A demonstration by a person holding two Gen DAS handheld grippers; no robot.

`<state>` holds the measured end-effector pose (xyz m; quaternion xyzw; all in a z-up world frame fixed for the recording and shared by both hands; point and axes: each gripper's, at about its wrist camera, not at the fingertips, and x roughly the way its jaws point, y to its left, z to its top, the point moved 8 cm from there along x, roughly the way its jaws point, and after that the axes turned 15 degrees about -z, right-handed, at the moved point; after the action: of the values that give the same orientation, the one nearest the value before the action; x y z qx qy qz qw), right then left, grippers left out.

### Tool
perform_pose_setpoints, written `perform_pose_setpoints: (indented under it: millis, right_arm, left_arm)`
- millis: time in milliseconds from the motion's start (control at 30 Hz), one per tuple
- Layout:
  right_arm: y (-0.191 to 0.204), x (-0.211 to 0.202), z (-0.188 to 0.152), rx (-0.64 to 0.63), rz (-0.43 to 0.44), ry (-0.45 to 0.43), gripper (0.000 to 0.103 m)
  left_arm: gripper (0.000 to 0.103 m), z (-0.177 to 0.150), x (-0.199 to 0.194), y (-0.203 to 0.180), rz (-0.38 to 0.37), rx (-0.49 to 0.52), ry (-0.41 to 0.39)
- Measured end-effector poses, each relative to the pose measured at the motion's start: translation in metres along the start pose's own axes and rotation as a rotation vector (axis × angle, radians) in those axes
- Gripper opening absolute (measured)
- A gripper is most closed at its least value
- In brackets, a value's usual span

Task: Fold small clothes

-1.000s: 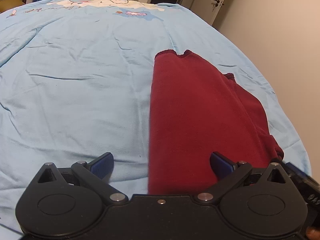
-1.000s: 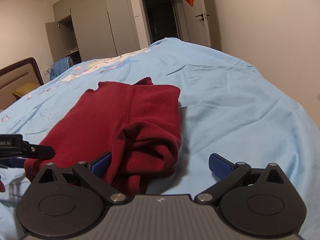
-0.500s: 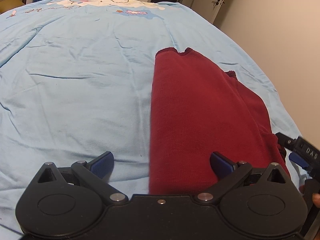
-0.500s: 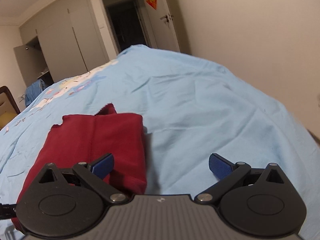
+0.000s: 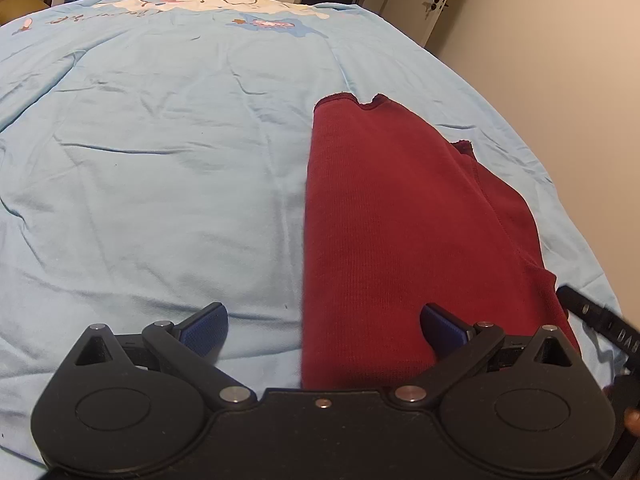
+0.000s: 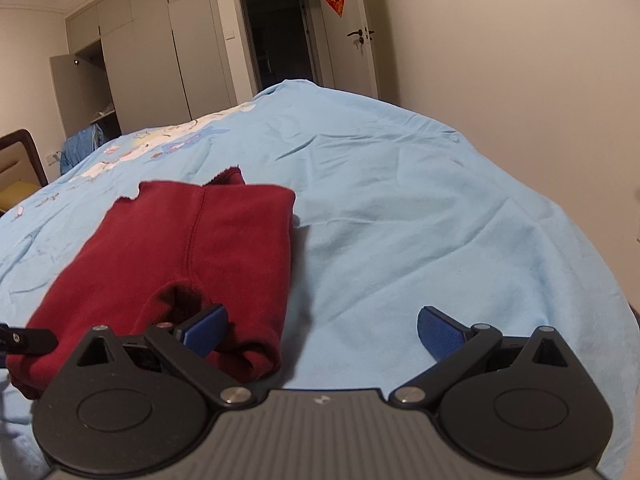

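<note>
A dark red garment point(image 5: 404, 216) lies folded lengthwise on the light blue bedsheet point(image 5: 160, 160). It also shows in the right wrist view point(image 6: 188, 248). My left gripper point(image 5: 324, 330) is open and empty, just above the garment's near left edge. My right gripper point(image 6: 322, 330) is open and empty, with its left finger point(image 6: 204, 326) over the garment's near right corner. Part of the right gripper point(image 5: 600, 324) shows at the right edge of the left wrist view.
The bed drops off to the right toward a beige wall point(image 6: 520, 80). A door point(image 6: 352, 40) and wardrobes point(image 6: 160, 60) stand at the far end. A blue cloth heap point(image 6: 80, 148) lies at the far left by a headboard point(image 6: 24, 152).
My right gripper has let go of the garment's folded-over part and pulled back; the garment now lies flatter. My left gripper has barely moved.
</note>
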<state>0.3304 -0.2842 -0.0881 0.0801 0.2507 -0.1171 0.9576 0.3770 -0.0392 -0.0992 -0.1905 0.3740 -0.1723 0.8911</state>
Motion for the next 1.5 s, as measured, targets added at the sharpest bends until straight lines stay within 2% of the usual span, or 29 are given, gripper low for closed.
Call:
perform_pose_setpoints:
  millis: [167,233,367,400,500,567,667,800,1000,1133,1167,1367,1500]
  right_arm:
    - [0.004,0.011,0.029,0.039,0.062,-0.045,0.102]
    - [0.011,0.019,0.038,0.033,0.098,-0.058,0.098]
    - [0.026,0.039,0.047,0.028,0.133,-0.019,0.075]
    - [0.03,0.042,0.048,0.039,0.15,-0.011,0.073]
    - [0.04,0.047,0.051,0.034,0.163,-0.011,0.053]
    - [0.048,0.049,0.051,0.02,0.17,-0.011,0.03]
    - [0.062,0.045,0.052,-0.007,0.199,-0.031,0.018]
    - [0.074,0.039,0.05,-0.079,0.189,-0.069,0.017]
    - [0.046,0.053,0.046,-0.006,0.122,-0.017,0.018]
    - [0.033,0.059,0.046,0.028,0.12,0.004,0.042]
    - [0.032,0.06,0.046,0.028,0.123,0.005,0.045]
    - [0.038,0.072,0.047,0.038,0.184,0.05,0.046]
    - [0.038,0.085,0.044,0.075,0.216,0.094,0.05]
  left_arm:
    - [0.102,0.0,0.0,0.0,0.001,0.0,-0.001]
    - [0.102,0.0,0.0,0.0,0.001,0.001,0.001]
    - [0.102,0.0,-0.001,0.001,0.003,0.004,0.005]
    - [0.102,-0.001,-0.001,0.001,0.003,0.004,0.006]
    - [0.102,-0.001,-0.002,0.002,0.003,0.002,0.008]
    - [0.102,-0.001,-0.002,0.002,0.005,0.003,0.008]
    - [0.102,-0.001,-0.002,0.002,0.004,0.003,0.008]
    - [0.102,-0.001,-0.003,0.002,0.004,0.003,0.007]
    - [0.102,-0.003,-0.003,0.003,0.004,0.002,0.004]
    - [0.102,-0.003,-0.003,0.003,0.002,0.0,0.002]
    - [0.102,-0.003,-0.003,0.003,0.003,-0.001,0.002]
    - [0.102,-0.003,-0.003,0.003,0.003,0.0,0.001]
    - [0.102,-0.003,-0.003,0.003,0.001,-0.001,-0.002]
